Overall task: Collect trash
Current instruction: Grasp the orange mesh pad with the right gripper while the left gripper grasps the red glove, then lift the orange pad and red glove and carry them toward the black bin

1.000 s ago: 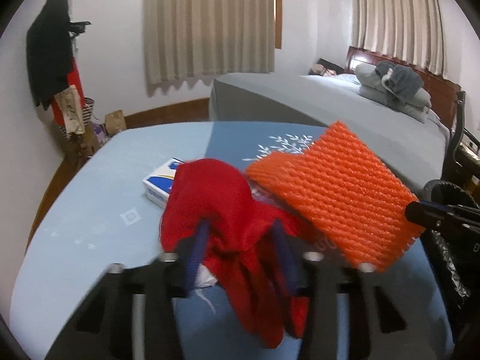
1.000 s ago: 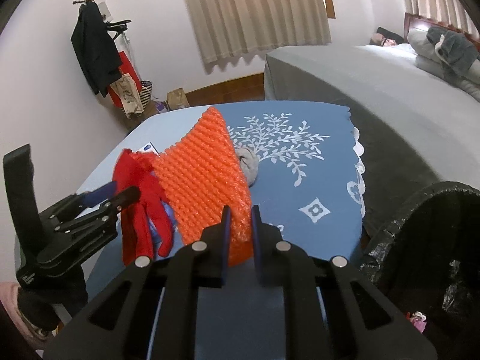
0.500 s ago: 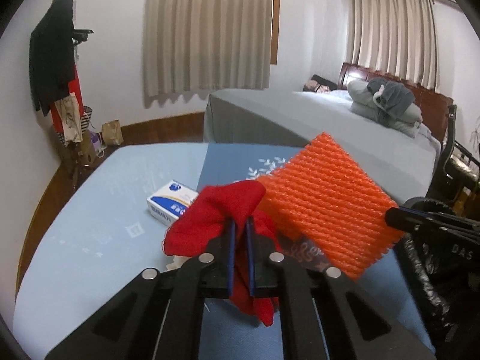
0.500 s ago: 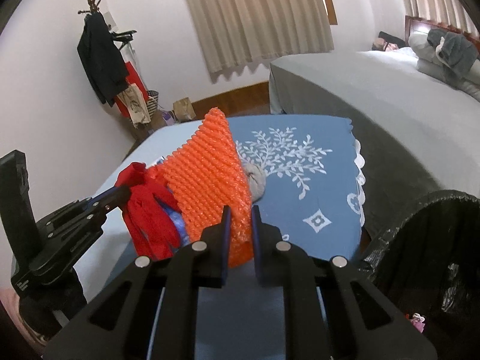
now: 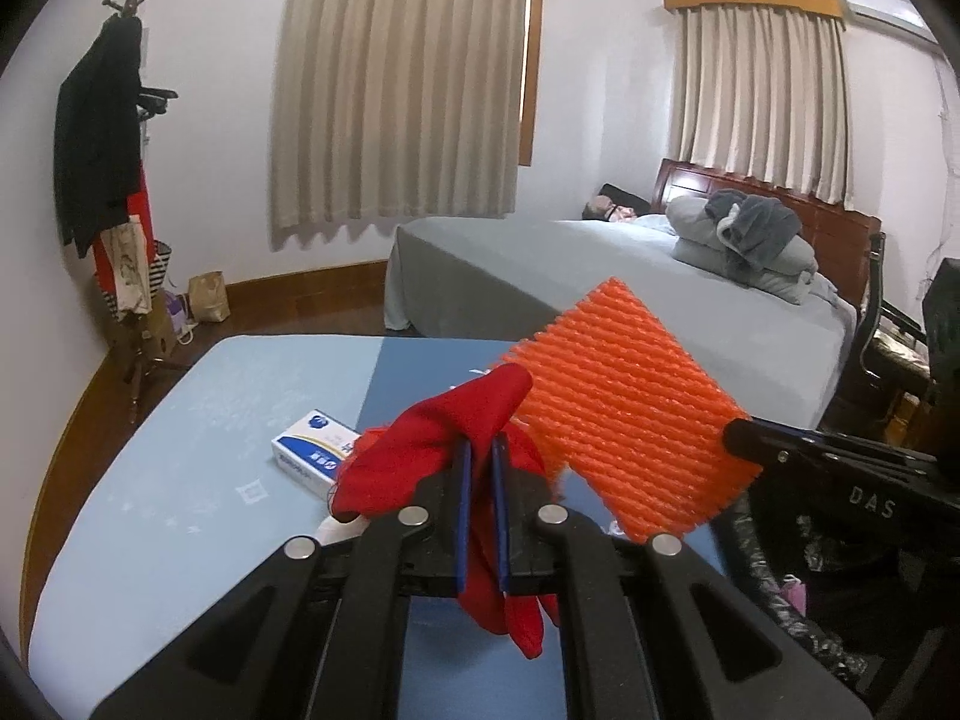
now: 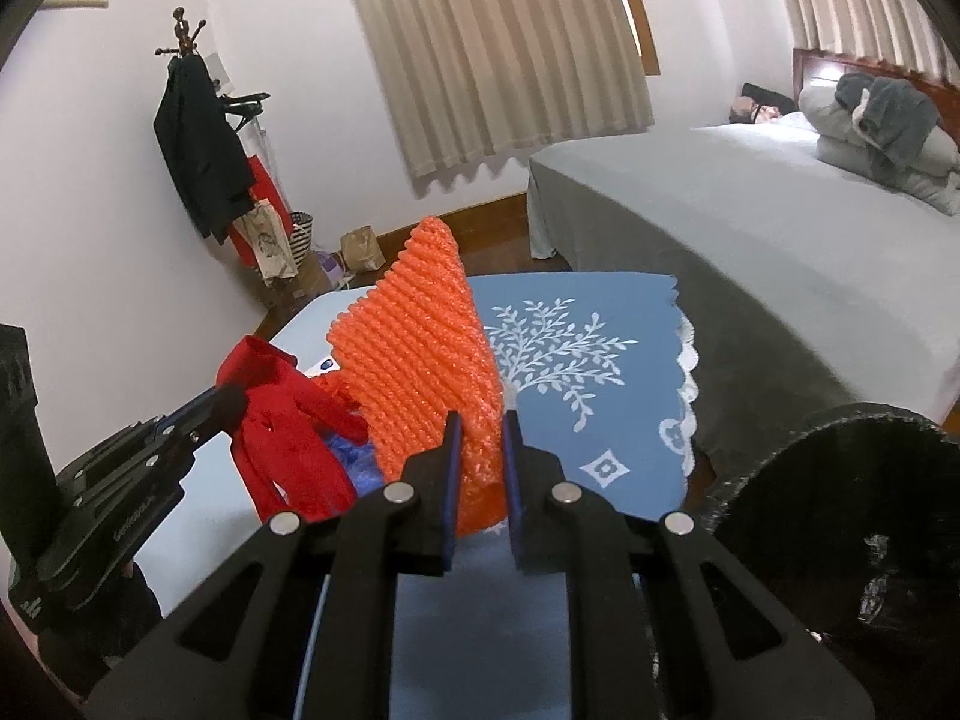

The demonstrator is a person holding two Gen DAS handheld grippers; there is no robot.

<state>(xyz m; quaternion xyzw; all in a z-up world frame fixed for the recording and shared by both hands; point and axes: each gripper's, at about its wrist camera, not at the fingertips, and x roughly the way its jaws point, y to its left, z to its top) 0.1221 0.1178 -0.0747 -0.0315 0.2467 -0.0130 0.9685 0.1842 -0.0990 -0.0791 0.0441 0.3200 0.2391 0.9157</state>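
Both loads have risen off the table, left gripper (image 5: pixel 478 465) clamped on red cloth (image 5: pixel 432 450), right gripper (image 6: pixel 478 438) on orange foam net (image 6: pixel 420 348); carry them level over the black bin (image 6: pixel 840 516) at right before releasing.

Your left gripper (image 5: pixel 480 456) sits left of your right gripper (image 6: pixel 478 426), each clamped on a piece held above the table (image 5: pixel 180 420). The bunched cloth (image 5: pixel 432 444) hangs in the left one; the foam net (image 6: pixel 420 360) stands in the right one, just beside the cloth on its right. A small box (image 5: pixel 309 450) lies on the table beyond the cloth, to its left. The lined bin (image 6: pixel 840 510) stands near right, off the table's edge. The bed (image 6: pixel 750 210) lies far right.
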